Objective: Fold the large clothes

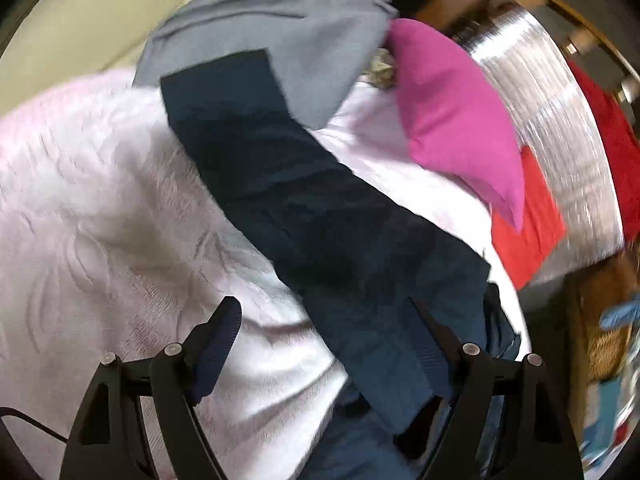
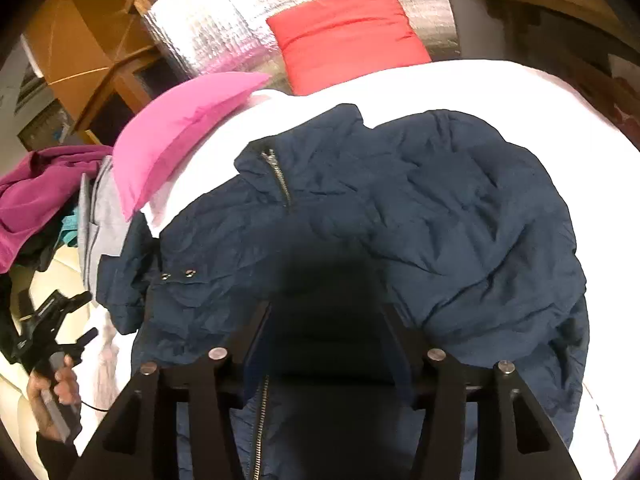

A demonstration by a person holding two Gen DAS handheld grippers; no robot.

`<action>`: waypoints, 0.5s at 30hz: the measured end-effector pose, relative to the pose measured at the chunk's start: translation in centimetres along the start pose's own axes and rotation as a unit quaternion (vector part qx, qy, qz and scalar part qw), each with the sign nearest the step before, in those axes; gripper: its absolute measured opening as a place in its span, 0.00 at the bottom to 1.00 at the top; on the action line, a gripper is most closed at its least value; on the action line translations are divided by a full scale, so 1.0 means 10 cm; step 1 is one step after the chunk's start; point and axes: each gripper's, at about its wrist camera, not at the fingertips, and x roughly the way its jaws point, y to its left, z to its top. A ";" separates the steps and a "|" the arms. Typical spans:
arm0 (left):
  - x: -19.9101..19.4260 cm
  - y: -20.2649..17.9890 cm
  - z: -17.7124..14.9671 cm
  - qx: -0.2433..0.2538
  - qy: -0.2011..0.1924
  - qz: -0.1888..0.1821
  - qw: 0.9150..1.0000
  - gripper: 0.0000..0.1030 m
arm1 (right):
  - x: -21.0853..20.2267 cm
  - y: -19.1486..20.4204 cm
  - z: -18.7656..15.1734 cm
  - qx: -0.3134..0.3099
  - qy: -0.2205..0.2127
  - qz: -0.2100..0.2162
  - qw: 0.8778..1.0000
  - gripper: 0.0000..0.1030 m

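A navy blue jacket point(image 2: 440, 208) with metal zippers lies crumpled on the white bedspread point(image 2: 480, 84). In the left wrist view its sleeve point(image 1: 280, 184) stretches away across the bed. My left gripper point(image 1: 324, 312) is open, its right finger point(image 1: 432, 340) resting against the sleeve cloth, nothing clamped. It also shows in the right wrist view point(image 2: 72, 316), held in a hand at the far left. My right gripper point(image 2: 326, 308) hangs just above the jacket with jaws apart; the tips are blurred against dark cloth.
A pink pillow point(image 1: 452, 120) and a red pillow point(image 2: 344, 28) lie at the head of the bed against a silver padded headboard point(image 2: 224, 32). A grey garment point(image 1: 280, 40) and a magenta one point(image 2: 36, 188) are piled at the bed's side. Wooden furniture point(image 2: 80, 40) stands behind.
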 end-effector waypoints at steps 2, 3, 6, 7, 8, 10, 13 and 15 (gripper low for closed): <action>0.11 0.00 0.00 -0.019 -0.004 -0.005 1.000 0.80 | 0.02 0.00 -0.02 -0.002 0.001 0.007 1.000 0.57; 0.16 0.00 0.00 -0.023 -0.006 -0.002 1.000 0.80 | 0.02 0.01 -0.03 -0.003 0.001 0.010 1.000 0.57; 0.26 -0.02 0.00 -0.035 0.000 -0.011 0.999 0.80 | 0.02 -0.01 -0.06 -0.003 0.001 0.018 1.000 0.57; 0.29 -0.02 0.02 -0.038 0.001 -0.014 0.999 0.80 | 0.02 -0.02 -0.06 -0.002 0.001 0.020 1.000 0.57; 0.32 -0.03 0.02 -0.043 0.001 -0.017 0.999 0.80 | 0.01 -0.04 -0.07 -0.002 0.000 0.022 1.000 0.57; 0.38 -0.02 0.05 -0.052 0.001 -0.023 0.998 0.80 | 0.00 -0.07 -0.07 -0.002 0.000 0.023 1.000 0.57; 0.43 -0.01 0.08 -0.061 -0.008 -0.038 0.997 0.79 | -0.02 -0.11 -0.07 -0.001 -0.002 0.025 1.000 0.57; 0.44 -0.03 0.09 -0.058 -0.020 -0.042 0.997 0.70 | -0.03 -0.15 -0.07 0.003 -0.004 0.026 1.000 0.57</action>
